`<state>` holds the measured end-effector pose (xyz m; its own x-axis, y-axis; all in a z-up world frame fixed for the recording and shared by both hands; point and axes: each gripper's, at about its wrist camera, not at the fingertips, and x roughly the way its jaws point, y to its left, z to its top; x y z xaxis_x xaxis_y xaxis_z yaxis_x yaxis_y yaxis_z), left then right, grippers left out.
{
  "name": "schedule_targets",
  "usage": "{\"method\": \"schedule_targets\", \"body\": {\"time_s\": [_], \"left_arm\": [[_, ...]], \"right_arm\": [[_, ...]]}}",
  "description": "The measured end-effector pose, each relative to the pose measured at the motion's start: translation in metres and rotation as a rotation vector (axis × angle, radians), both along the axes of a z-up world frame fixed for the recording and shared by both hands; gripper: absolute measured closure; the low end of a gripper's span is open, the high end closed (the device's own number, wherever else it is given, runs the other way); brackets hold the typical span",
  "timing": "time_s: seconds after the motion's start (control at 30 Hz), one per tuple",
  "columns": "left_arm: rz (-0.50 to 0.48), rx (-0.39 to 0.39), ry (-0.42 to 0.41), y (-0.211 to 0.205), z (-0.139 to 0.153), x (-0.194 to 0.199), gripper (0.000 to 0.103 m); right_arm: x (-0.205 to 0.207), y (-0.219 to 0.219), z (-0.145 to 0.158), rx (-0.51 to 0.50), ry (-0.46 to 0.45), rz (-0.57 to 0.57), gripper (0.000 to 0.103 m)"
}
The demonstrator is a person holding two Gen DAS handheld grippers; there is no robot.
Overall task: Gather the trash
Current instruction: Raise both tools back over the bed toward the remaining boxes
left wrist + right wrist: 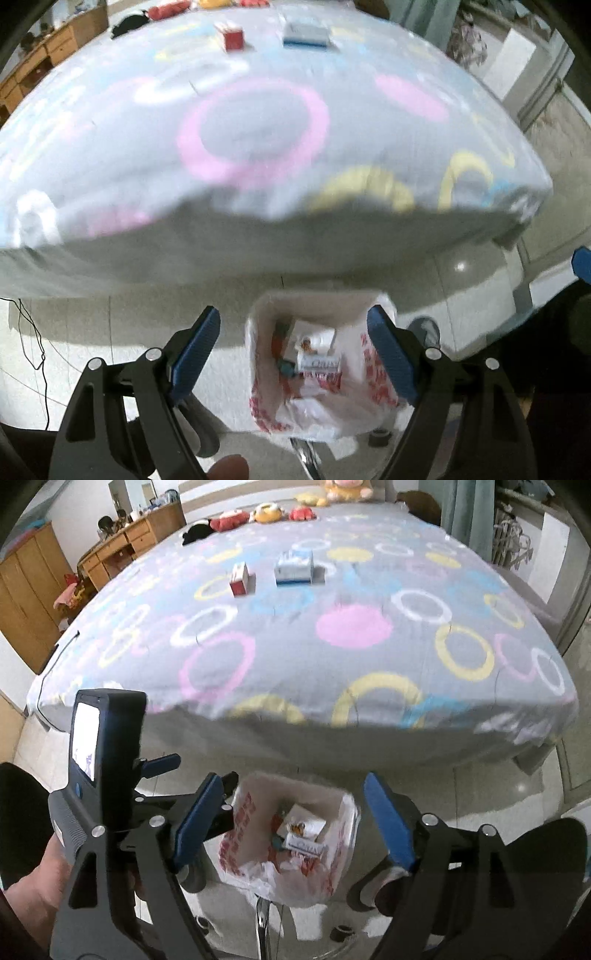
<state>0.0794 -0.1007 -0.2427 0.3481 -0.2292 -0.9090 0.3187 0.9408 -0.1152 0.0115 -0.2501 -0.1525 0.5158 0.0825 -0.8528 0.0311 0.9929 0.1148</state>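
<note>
i find both the left gripper [293, 349] and right gripper [291, 819] wide open, empty, above the bag-lined bin [295, 878]; i should next approach the red box [242, 579] squarely.

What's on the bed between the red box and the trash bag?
Nothing: in the right wrist view, only bare patterned bedspread stretches from the red box to the bed's near edge, with the trash bag on the floor below.

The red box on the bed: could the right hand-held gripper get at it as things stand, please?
Probably yes. The right hand-held gripper is open and empty, and the red box stands clear on the bedspread, apart from the blue-and-white box; it's a long reach, though.
</note>
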Motion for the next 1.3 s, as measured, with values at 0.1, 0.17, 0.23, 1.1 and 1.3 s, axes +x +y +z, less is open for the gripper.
{"method": "schedule_targets", "body": {"time_s": [0.1, 0.17, 0.23, 1.1, 1.3], "left_arm": [[0.029, -0.021, -0.043, 0.006, 0.016, 0.007, 0.022], [0.054, -0.039, -0.067, 0.010, 0.026, 0.014, 0.022], [0.073, -0.055, -0.083, 0.014, 0.035, 0.021, 0.021], [0.059, -0.029, -0.234, 0.027, 0.086, 0.142, 0.020], [0.064, -0.037, -0.260, 0.028, 0.095, 0.182, 0.019]], "right_arm": [[0.007, -0.002, 0.014, -0.011, -0.026, 0.009, 0.025], [0.013, -0.001, 0.021, -0.023, -0.040, 0.015, 0.024], [0.017, 0.001, 0.026, -0.025, -0.050, 0.019, 0.024], [0.098, -0.021, 0.107, 0.012, -0.223, -0.030, 0.020], [0.134, -0.041, 0.128, 0.038, -0.254, -0.071, 0.018]]}}
